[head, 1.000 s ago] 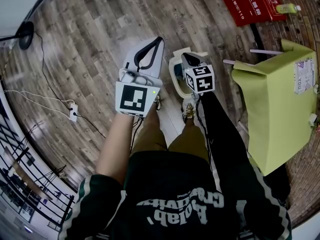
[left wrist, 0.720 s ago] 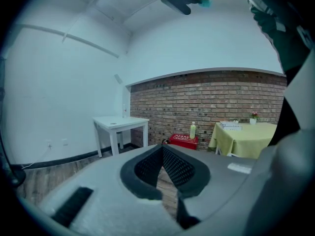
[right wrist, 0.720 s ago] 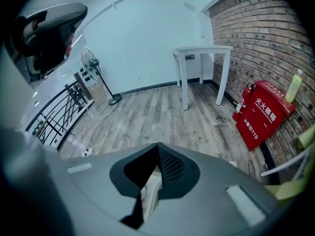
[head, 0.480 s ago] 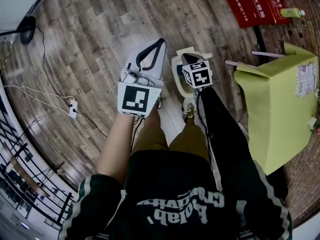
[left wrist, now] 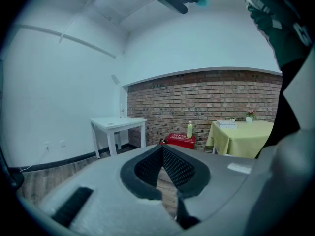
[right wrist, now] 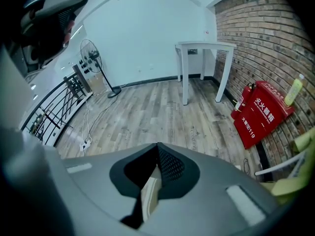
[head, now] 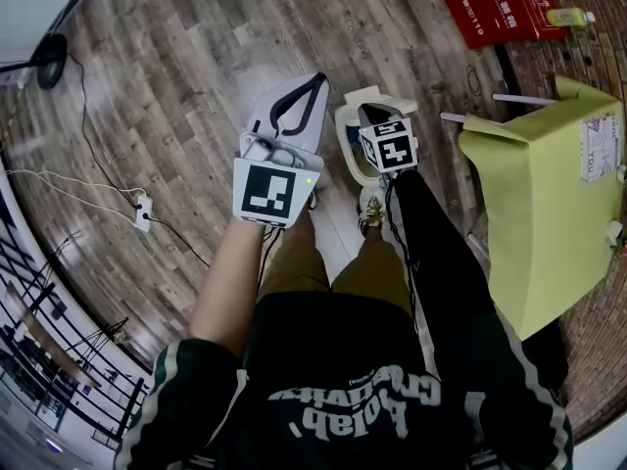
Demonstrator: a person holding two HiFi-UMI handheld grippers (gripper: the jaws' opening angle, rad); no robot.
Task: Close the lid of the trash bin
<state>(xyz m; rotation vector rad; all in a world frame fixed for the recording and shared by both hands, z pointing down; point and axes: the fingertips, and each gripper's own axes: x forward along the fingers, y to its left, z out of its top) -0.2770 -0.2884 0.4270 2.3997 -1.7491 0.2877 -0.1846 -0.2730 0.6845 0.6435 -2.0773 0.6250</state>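
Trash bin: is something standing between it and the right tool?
Nothing visible stands between them. In the head view the right tool hangs right over the cream trash bin, with its jaws together. The left tool is off to the side, over the wooden floor, not in the way.

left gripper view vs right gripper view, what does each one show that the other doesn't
Only the left gripper view: the top of the yellow-green table with a small flowerpot on it.
Only the right gripper view: a standing fan, a black railing, a power strip, and, through the gap behind the jaw tips, a cream strip of what is probably the trash bin.
Both: the white table, brick wall, red box and bottle. The left gripper and right gripper each show jaws together at the tips.
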